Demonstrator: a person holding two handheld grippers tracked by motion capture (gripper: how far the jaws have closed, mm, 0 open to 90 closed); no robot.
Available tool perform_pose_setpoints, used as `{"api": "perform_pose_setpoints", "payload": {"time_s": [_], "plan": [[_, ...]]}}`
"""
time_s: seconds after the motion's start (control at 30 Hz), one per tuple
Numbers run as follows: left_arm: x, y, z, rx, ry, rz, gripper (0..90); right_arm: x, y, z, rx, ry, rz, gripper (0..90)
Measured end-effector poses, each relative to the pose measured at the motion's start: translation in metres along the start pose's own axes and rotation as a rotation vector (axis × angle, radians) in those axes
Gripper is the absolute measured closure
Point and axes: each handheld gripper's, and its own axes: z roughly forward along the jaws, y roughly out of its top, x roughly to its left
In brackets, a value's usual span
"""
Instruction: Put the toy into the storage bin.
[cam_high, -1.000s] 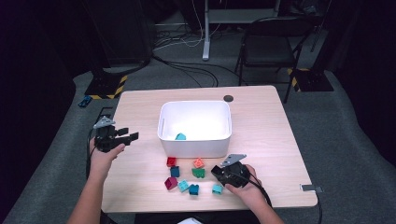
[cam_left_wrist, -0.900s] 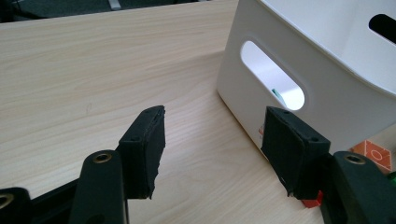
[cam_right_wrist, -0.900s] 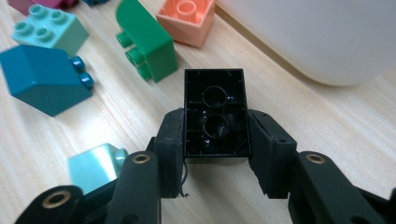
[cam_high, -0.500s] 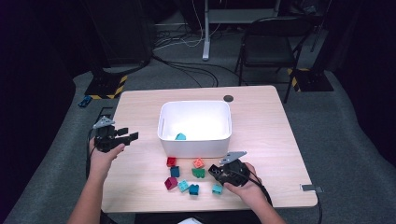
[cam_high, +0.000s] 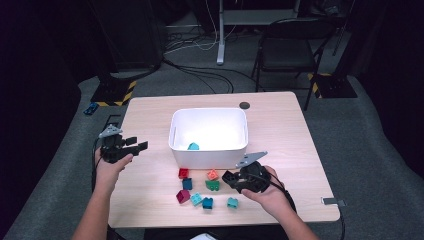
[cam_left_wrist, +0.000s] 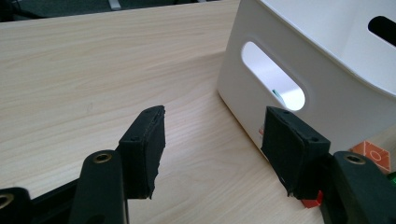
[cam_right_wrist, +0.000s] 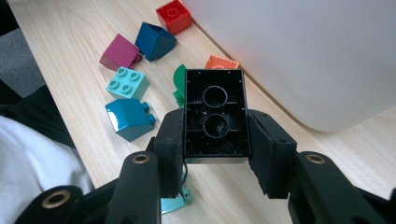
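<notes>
While fingers clamp the black brick (cam_right_wrist: 215, 116), bare table (cam_high: 150, 185) spreads leftward.

A lab or recording studio is suggested. A light wooden bench (cam_high: 280, 130) is set on grey carpet (cam_high: 370, 150) among dark surroundings. At 12 o'clock, loose cables (cam_high: 200, 42) are trailed around a metal stand leg (cam_high: 220, 35); at 1 o'clock a folding chair (cam_high: 287, 47) is seen, and hazard-striped bases (cam_high: 112, 92) at 10 o'clock.
</notes>
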Motion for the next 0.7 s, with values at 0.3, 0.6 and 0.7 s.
{"api": "perform_pose_setpoints", "payload": {"time_s": [0.3,0.6,0.7], "plan": [[0.001,0.0,-0.001,-0.004,0.0,-0.007,39.3,0.001,0.021,-0.019,-0.027,0.011,-0.003,58.4],[0.003,0.0,-0.004,-0.02,-0.002,-0.013,39.3,0.001,0.045,-0.037,-0.05,-0.004,-0.016,58.4],[0.003,0.0,-0.005,-0.015,-0.003,-0.013,39.3,0.0,0.054,-0.042,-0.059,-0.006,-0.027,58.4]]}}
